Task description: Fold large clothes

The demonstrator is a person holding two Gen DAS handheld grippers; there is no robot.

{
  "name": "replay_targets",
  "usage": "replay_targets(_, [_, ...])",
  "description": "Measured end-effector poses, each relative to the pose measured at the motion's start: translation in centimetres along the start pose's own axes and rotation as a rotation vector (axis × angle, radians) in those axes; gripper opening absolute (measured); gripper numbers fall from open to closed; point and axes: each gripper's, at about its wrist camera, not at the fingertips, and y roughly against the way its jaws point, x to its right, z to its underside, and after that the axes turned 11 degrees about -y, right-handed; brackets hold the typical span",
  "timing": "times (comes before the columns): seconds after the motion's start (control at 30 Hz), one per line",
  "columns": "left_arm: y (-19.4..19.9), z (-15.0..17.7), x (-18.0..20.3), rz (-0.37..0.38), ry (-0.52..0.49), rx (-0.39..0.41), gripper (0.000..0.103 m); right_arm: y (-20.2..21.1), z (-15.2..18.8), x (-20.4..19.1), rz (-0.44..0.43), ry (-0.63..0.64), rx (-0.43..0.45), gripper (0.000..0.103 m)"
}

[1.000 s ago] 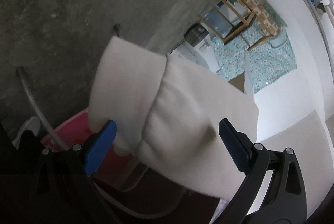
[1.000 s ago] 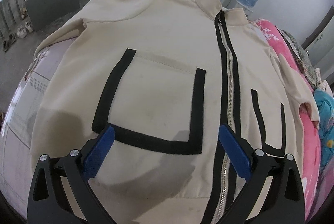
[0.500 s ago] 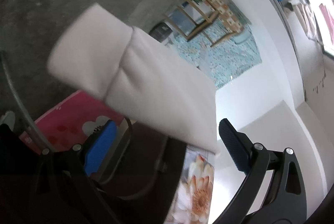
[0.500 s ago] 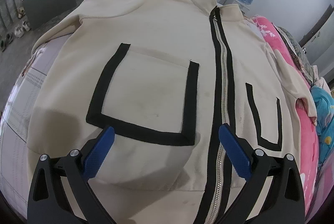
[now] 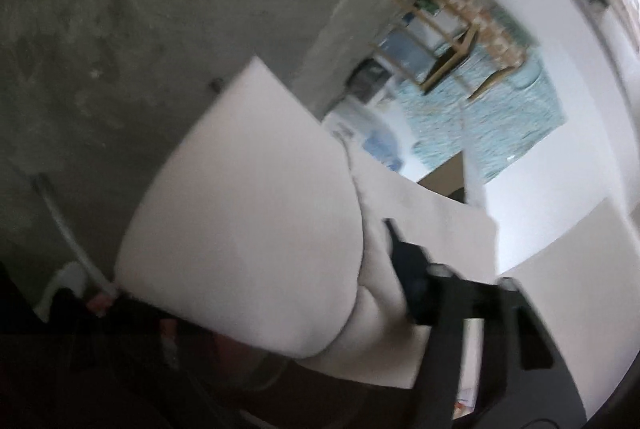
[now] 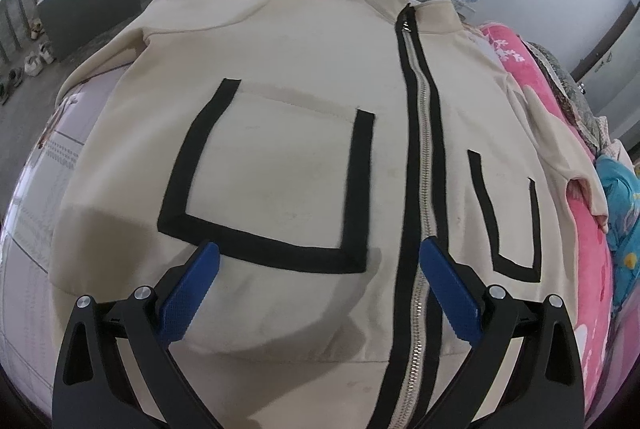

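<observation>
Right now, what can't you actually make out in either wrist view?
- Left wrist view: left gripper motion-blurred; the cream sleeve covers one finger. The jaws have just been closing with the sleeve between them; a firm grip can't be confirmed.
- Left wrist view: chair smeared by blur.
- Right wrist view: jacket hem partly hidden behind the open right gripper.
- Right wrist view: shoes too small.

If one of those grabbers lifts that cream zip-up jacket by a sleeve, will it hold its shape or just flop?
Probably flop: the jacket lies soft on the bed, and the sleeve between the left gripper's closing jaws bends over. It looks thick, so likely weighty for cloth. The zipper may stiffen the middle slightly.
</observation>
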Motion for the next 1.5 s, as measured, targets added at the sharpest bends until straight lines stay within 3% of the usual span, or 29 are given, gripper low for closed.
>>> replay_targets(0.07, [0.7,-0.9,1.6,-0.108,-0.078,-0.011,0.026,0.2,0.0,0.4,-0.002,-0.014,0.007,0.098])
replay_targets(0.13, [1.6,-1.5,3.6,-0.198,-0.149,-0.01,0.019,0.6,0.1,0.8,-0.009,-0.028,0.02,0.098])
replay_targets(0.27, [4.4,-2.8,13.1,-0.495,-0.43,0.045,0.013,1.5,0.2,1.9,-0.034,-0.06,0.053,0.098])
replay_targets(0.37, [6.6,-2.3,22.3,-0.612,-0.641,0.139,0.012,2.3,0.3,2.9,-0.061,-0.094,0.079,0.098])
replay_targets(0.47, [6.6,1.0,33.5,-0.649,-0.887,0.224,0.011,2.9,0.6,4.0,-0.085,-0.128,0.103,0.098])
replay_targets(0.57, [4.4,7.8,42.9,-0.627,-1.147,0.256,0.011,3.3,1.1,5.3,-0.114,-0.173,0.122,0.098])
replay_targets(0.63, [1.3,13.6,47.7,-0.58,-1.311,0.232,0.011,3.6,1.6,6.4,-0.132,-0.2,0.138,0.098])
replay_targets(0.73, [-4.9,21.3,51.3,-0.542,-1.475,0.147,0.012,4.1,2.3,8.3,-0.148,-0.243,0.164,0.098])
replay_targets(0.87, [-13.2,32.0,49.9,-0.543,-1.658,-0.059,0.012,4.6,3.4,11.3,-0.173,-0.32,0.189,0.098])
replay_targets(1.0, [-21.2,37.5,44.6,-0.645,-1.766,-0.204,0.013,4.8,4.7,13.8,-0.182,-0.38,0.202,0.098])
replay_targets(1.03, [-22.3,38.9,42.3,-0.693,-1.804,-0.217,0.013,4.8,4.9,14.1,-0.183,-0.388,0.2,0.098])
replay_targets(1.13, [-26.5,41.3,34.2,-0.958,-1.948,-0.242,0.017,4.2,5.8,15.7,-0.182,-0.417,0.184,0.098])
replay_targets(1.23, [-28.9,41.7,29.5,-1.075,-1.904,-0.339,0.024,3.4,6.4,17.0,-0.189,-0.44,0.153,0.098])
replay_targets(1.27, [-28.9,41.3,28.7,-1.098,-1.853,-0.37,0.038,3.1,6.6,17.4,-0.188,-0.443,0.144,0.098])
replay_targets(1.3, [-28.7,40.7,28.6,-1.095,-1.819,-0.381,0.048,2.7,6.6,17.7,-0.189,-0.444,0.138,0.098])
replay_targets(1.33, [-28.2,41.1,28.8,-1.071,-1.803,-0.377,0.067,2.4,6.6,18.0,-0.191,-0.443,0.13,0.098])
replay_targets(1.4, [-27.4,42.7,29.8,-1.0,-1.817,-0.358,0.081,1.8,6.6,18.3,-0.196,-0.438,0.116,0.098])
replay_targets(1.5, [-26.1,44.6,31.1,-0.934,-1.819,-0.392,0.085,1.1,6.4,18.4,-0.207,-0.426,0.099,0.098])
